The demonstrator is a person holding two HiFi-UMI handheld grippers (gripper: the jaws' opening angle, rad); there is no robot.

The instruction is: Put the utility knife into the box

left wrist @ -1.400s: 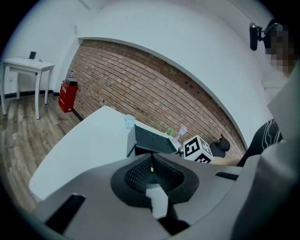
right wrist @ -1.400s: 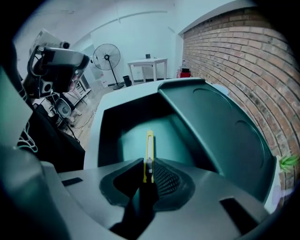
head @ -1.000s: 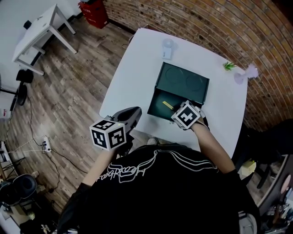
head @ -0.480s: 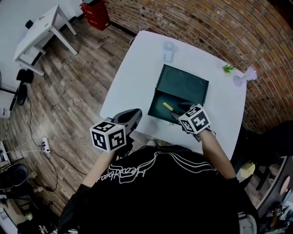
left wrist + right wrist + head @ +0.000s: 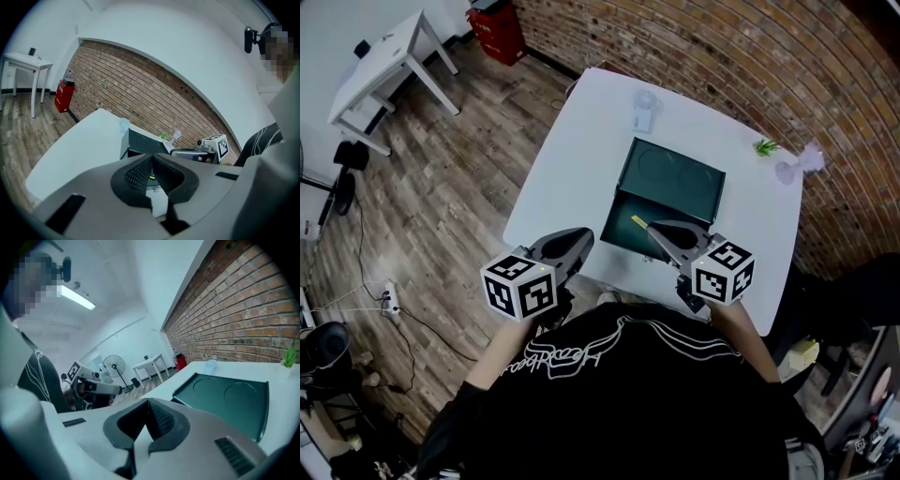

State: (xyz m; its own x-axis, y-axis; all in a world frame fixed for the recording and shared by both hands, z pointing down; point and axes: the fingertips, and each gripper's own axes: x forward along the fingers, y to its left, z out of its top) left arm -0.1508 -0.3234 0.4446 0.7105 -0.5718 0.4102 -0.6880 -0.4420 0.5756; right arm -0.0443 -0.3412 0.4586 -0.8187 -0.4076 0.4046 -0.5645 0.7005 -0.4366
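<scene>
Head view: the utility knife (image 5: 638,222) lies inside the open dark green box (image 5: 673,178), just ahead of the right gripper (image 5: 656,229) fingertips and slightly to their left, not touching them. In the right gripper view its jaws are closing, tips all but together, with nothing between them. The box lid spreads ahead, to their right. The left gripper (image 5: 581,234) hovers over the near edge of the white table (image 5: 572,159), the box off to the right of its fingers (image 5: 136,176), which meet at the tips and hold nothing
</scene>
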